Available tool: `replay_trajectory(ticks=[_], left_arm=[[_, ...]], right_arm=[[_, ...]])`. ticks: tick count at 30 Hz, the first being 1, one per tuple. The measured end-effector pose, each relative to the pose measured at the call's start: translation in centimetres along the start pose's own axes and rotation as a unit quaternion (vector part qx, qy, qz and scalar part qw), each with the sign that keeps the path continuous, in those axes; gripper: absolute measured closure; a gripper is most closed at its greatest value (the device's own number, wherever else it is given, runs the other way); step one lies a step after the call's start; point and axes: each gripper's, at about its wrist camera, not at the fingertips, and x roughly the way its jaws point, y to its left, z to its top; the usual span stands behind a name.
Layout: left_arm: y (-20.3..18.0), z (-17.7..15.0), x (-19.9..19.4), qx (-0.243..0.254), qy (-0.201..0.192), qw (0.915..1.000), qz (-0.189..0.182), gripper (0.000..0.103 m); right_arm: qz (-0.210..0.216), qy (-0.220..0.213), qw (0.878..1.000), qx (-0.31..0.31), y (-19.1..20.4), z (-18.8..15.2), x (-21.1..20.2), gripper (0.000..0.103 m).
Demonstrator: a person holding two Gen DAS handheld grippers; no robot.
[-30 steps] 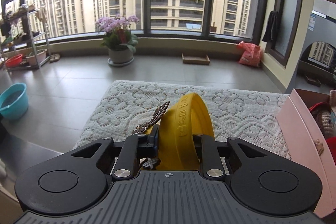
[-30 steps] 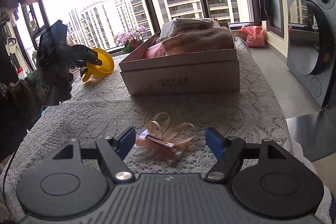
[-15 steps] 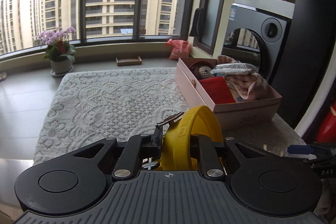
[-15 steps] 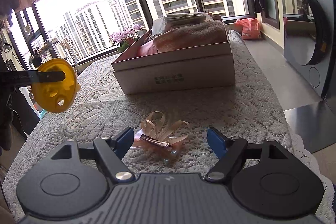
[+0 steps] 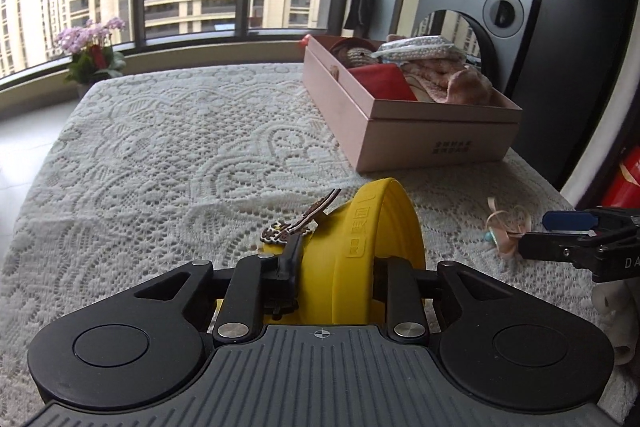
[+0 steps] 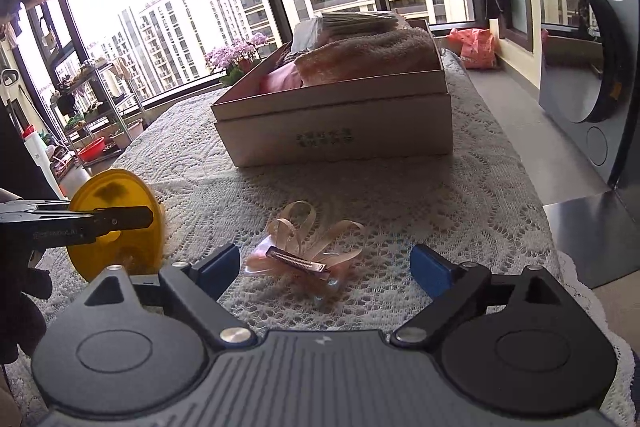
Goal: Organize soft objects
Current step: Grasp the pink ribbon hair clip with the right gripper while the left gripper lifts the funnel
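My left gripper has a soft yellow round case between its fingers, low over the lace cloth. Its jaws are opening, but the pads still touch the case. A brown patterned tag sticks out by the left finger. In the right wrist view the case shows at the left edge with a black finger across it. My right gripper is open and still widening around a peach ribbon hair clip on the cloth, without touching it. The pink box holds towels and other soft items.
The lace tablecloth covers the whole table. The box stands at the far right. A washing machine stands beyond the table's right edge. A flowerpot sits by the window. A shelf rack stands to the left.
The left gripper swung right towards the box and sank near the cloth with the yellow case, and its fingers spread a little. The right gripper's jaws widened around the hair clip.
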Motion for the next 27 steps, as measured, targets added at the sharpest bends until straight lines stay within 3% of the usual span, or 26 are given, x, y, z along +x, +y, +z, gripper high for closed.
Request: replay_trajectory(ticks=[8,13,15,17,18,27], left_arm=[[0.2,-0.5,-0.3,-0.006,-0.007,1.0,0.002,0.078],[-0.1,-0.7,-0.7,0.001,-0.015,0.9998,0.01,0.078],[0.0,-0.7,-1.0,0.0,-0.017,0.9998,0.011,0.078],[-0.1,-0.7,-1.5,0.002,-0.019,0.9997,0.014,0.079],[-0.1,-0.7,-1.8,0.003,-0.02,0.9997,0.015,0.08],[-1.2,0.5,-4.7,0.033,-0.027,0.9991,0.01,0.085]], right_arm=[[0.002,0.001,0.997,-0.078,2.5,-0.2,0.0,0.011],[-0.019,0.019,0.996,-0.089,2.9,0.4,1.3,0.037],[-0.032,0.021,0.993,-0.113,3.2,0.4,1.4,0.057],[-0.038,0.023,0.991,-0.128,3.4,0.3,1.1,0.071],[-0.036,0.023,0.99,-0.131,3.3,0.4,0.8,0.074],[-0.011,-0.036,0.994,-0.106,1.8,1.3,-4.8,0.075]])
